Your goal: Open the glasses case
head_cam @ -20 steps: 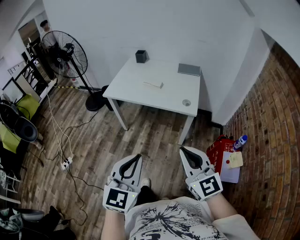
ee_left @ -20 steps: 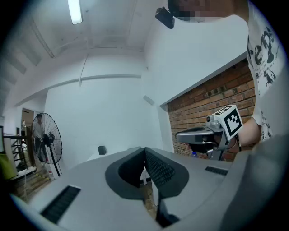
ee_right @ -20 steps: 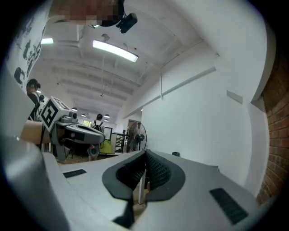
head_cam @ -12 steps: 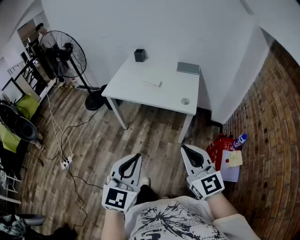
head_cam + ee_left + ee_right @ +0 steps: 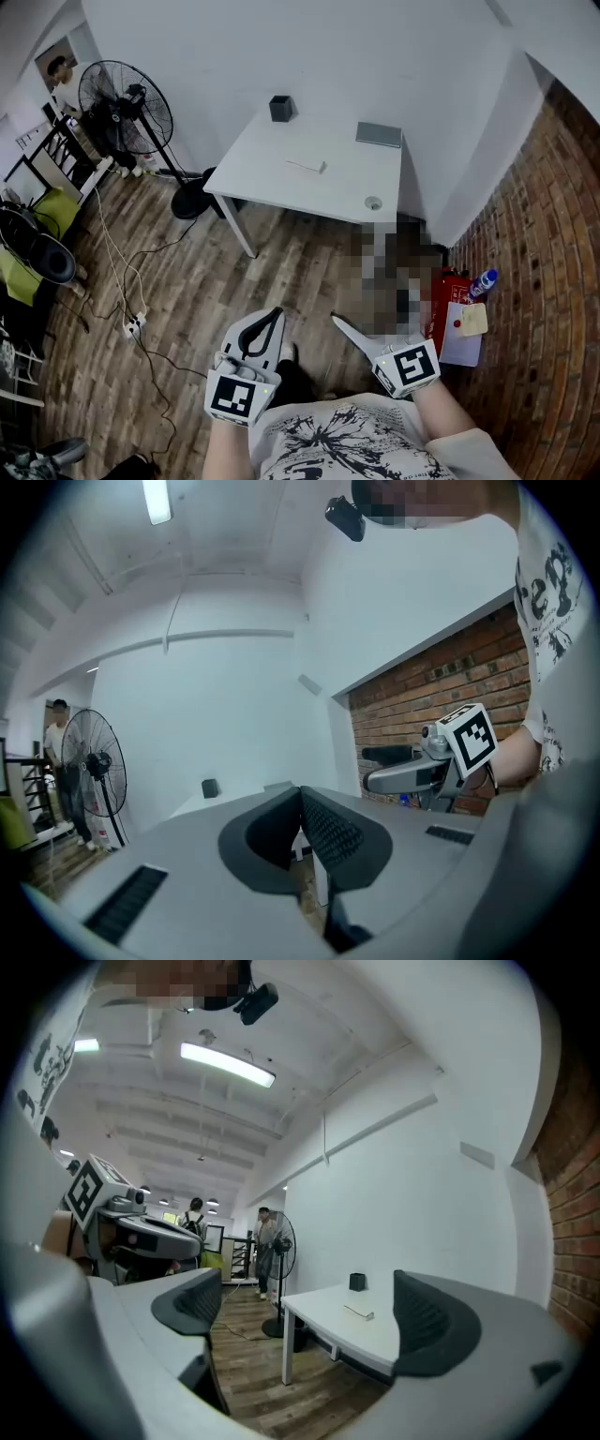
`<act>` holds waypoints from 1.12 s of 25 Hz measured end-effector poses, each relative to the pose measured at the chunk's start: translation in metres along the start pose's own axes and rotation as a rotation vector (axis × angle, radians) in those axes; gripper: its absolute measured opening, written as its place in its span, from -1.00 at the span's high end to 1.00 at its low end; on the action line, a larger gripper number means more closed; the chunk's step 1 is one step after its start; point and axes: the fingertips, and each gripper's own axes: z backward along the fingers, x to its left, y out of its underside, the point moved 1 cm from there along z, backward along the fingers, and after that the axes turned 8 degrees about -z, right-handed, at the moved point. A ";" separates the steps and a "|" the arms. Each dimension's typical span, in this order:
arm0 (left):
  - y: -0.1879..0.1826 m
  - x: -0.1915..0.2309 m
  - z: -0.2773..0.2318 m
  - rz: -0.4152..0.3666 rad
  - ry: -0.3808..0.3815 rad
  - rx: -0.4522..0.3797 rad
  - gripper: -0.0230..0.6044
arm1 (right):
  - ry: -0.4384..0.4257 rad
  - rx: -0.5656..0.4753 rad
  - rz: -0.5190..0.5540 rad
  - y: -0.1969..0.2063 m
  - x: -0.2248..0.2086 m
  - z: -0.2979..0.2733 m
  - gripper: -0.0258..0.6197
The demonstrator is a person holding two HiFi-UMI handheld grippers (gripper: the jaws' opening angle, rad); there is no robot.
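Wooden floor (image 5: 281, 267) fills the room, with a white table (image 5: 267, 178) at 12 o'clock and a fan (image 5: 127, 105) at 10. The left gripper (image 5: 271, 322) has its jaws pressed together on nothing, and the right gripper (image 5: 366, 324) stands wide open and empty. The glasses case (image 5: 307, 168) lies at the table's middle, well apart from both.

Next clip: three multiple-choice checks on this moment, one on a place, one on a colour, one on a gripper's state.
1. In the head view, the standing fan is: A left of the white table; B on it; C under it.
2. The small container on the table's far corner is: A yellow; B dark; C red.
3. The right gripper's fingers are: A pressed together; B closed on a box; C wide apart, nothing between them.
Key: 1 A, it stands on the floor past the table's left end; 2 B, near black against the white top; 3 C, floor and table show through the gap.
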 end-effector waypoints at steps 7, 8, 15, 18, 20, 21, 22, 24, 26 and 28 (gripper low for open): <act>0.016 0.045 -0.022 0.004 0.010 0.000 0.88 | 0.038 0.008 -0.015 0.006 -0.008 -0.051 -0.93; 0.020 0.055 -0.027 0.004 0.014 -0.001 0.88 | 0.041 0.008 -0.019 0.008 -0.009 -0.063 -0.92; 0.049 0.152 -0.086 0.017 0.081 -0.026 0.88 | 0.104 0.020 -0.017 0.015 -0.019 -0.169 -0.92; 0.056 0.207 -0.115 0.023 0.119 -0.032 0.88 | 0.147 0.023 -0.015 0.008 -0.024 -0.226 -0.92; 0.061 0.242 -0.136 0.022 0.148 -0.037 0.88 | 0.179 0.025 -0.016 0.005 -0.030 -0.263 -0.92; 0.065 0.258 -0.147 0.022 0.163 -0.037 0.88 | 0.196 0.028 -0.018 0.005 -0.034 -0.281 -0.92; 0.068 0.274 -0.158 0.019 0.179 -0.036 0.88 | 0.213 0.031 -0.022 0.005 -0.037 -0.299 -0.92; 0.074 0.304 -0.179 0.011 0.210 -0.035 0.88 | 0.245 0.034 -0.032 0.005 -0.045 -0.332 -0.92; 0.080 0.330 -0.199 0.008 0.237 -0.041 0.88 | 0.279 0.040 -0.038 0.006 -0.054 -0.361 -0.91; 0.086 0.352 -0.218 0.005 0.258 -0.043 0.88 | 0.310 0.054 -0.052 0.010 -0.063 -0.386 -0.91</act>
